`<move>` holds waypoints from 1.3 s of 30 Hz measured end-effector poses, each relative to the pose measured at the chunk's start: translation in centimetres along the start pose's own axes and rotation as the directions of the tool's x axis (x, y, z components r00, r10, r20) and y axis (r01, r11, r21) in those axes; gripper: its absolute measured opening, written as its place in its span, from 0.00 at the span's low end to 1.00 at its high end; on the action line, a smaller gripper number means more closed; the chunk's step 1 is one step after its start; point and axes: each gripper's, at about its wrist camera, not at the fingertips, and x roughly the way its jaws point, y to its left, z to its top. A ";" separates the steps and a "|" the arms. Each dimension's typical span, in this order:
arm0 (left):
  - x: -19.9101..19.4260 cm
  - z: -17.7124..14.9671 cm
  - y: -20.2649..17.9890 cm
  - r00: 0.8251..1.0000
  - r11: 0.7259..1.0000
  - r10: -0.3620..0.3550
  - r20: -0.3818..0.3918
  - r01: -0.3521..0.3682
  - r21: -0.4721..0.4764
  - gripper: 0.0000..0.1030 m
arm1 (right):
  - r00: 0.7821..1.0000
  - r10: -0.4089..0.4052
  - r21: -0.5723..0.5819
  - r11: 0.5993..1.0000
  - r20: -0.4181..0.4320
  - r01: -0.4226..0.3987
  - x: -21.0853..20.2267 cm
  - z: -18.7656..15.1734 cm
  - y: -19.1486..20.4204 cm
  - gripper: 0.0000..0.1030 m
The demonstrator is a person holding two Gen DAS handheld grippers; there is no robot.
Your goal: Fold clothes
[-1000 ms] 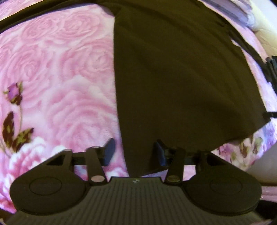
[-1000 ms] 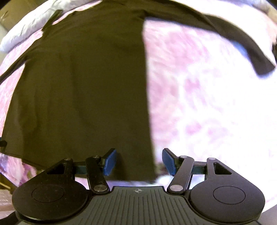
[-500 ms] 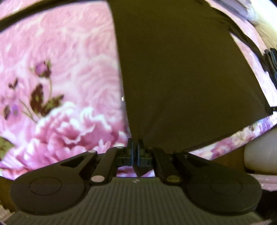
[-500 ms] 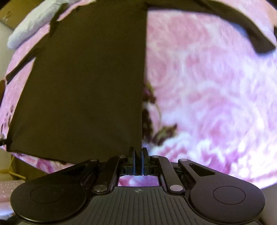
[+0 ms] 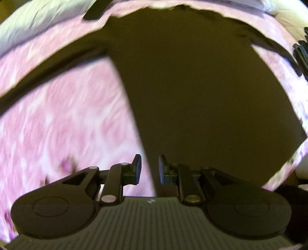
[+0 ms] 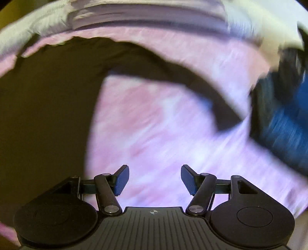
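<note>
While opening, left hand-held gripper (image 5: 149, 169) straddles shirt (image 5: 192, 100) edge.

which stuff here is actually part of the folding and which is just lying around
Part of the job:
- dark long-sleeved garment, spread flat on the bed
- left gripper, jaws opening, nothing pinched
- right gripper, jaws opening, nothing between them

Just lying about:
- pink floral bedspread, under the garment
- white bedding at the far edge
- blue and black item, too blurred to name
</note>
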 end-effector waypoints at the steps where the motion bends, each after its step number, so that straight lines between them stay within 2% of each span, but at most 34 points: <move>1: 0.5 1.4 -1.5 1.000 1.000 -0.002 0.005 0.002 0.020 0.19 | 0.999 -0.041 -0.047 0.998 0.017 0.042 1.0 1.1 -0.9 0.61; 5: 3.7 7.2 -8.3 0.999 0.994 -0.037 0.016 0.035 0.099 0.19 | 0.996 -0.082 -0.200 0.976 0.019 0.085 7.8 3.8 -5.1 0.61; 10: 9.1 14.6 -17.7 0.991 0.977 -0.135 -0.007 0.134 0.168 0.19 | 0.999 -0.033 -0.320 0.947 -0.019 0.025 14.1 5.8 -8.8 0.61; 11: 9.7 15.9 -19.3 0.988 0.970 -0.153 -0.010 0.153 0.188 0.20 | 0.999 -0.017 -0.333 0.943 -0.040 0.003 15.1 6.4 -9.5 0.53; 12: 10.2 17.0 -20.7 0.986 0.964 -0.168 -0.012 0.167 0.206 0.20 | 0.997 0.004 -0.324 0.945 -0.072 -0.027 15.8 7.2 -10.3 0.38; 13: 10.7 18.2 -22.0 0.983 0.957 -0.184 -0.015 0.183 0.223 0.19 | 0.996 0.026 -0.260 0.964 -0.081 -0.046 15.6 8.1 -11.9 0.05; 15: 11.6 20.4 -23.8 0.978 0.948 -0.208 -0.018 0.206 0.243 0.19 | 0.994 0.070 -0.101 0.992 -0.081 -0.078 14.5 10.1 -15.5 0.05; 18: 12.9 23.2 -25.4 0.970 0.934 -0.241 -0.016 0.237 0.268 0.19 | 1.000 -0.031 -0.012 0.999 0.004 0.031 12.9 13.2 -19.4 0.05; 19: 13.2 23.9 -25.8 0.969 0.930 -0.247 -0.014 0.241 0.278 0.20 | 0.997 -0.071 0.015 0.997 0.033 0.070 12.3 14.3 -20.7 0.07; 20: 13.5 24.4 -26.1 0.969 0.927 -0.248 -0.011 0.241 0.287 0.20 | 0.992 -0.111 0.044 0.993 0.060 0.108 11.8 15.4 -22.0 0.27; 21: 13.6 24.9 -26.5 0.968 0.924 -0.252 -0.011 0.244 0.294 0.19 | 0.983 -0.162 0.040 0.986 0.082 0.159 11.9 16.4 -22.4 0.42; 22: 13.5 25.3 -26.9 0.966 0.921 -0.258 -0.011 0.249 0.301 0.19 | 0.976 -0.189 0.021 0.982 0.105 0.188 12.2 17.0 -22.5 0.70; 23: 13.5 25.7 -27.2 0.965 0.917 -0.261 -0.009 0.251 0.310 0.19 | 0.969 -0.208 0.001 0.978 0.130 0.210 12.5 17.5 -22.5 0.74; 28: 13.8 26.8 -27.9 0.963 0.905 -0.269 0.005 0.251 0.343 0.22 | 0.976 -0.165 0.008 0.986 0.140 0.165 13.8 17.1 -21.9 0.74; 32: 14.2 26.6 -27.8 0.965 0.915 -0.263 -0.004 0.251 0.316 0.23 | 0.995 0.003 0.006 1.000 0.100 -0.003 15.3 15.5 -20.1 0.74; 34: 14.7 26.2 -27.7 0.967 0.921 -0.254 -0.013 0.246 0.302 0.23 | 0.989 0.120 -0.005 0.993 0.091 -0.120 16.7 15.2 -19.3 0.74; 38: 15.1 24.8 -27.3 0.971 0.928 -0.237 -0.038 0.238 0.286 0.23 | 0.960 0.272 -0.038 0.962 0.061 -0.270 20.8 16.0 -16.9 0.73; 39: 15.1 24.5 -27.2 0.972 0.930 -0.231 -0.042 0.234 0.282 0.24 | 0.963 0.258 0.001 0.966 0.075 -0.259 21.6 16.4 -17.4 0.73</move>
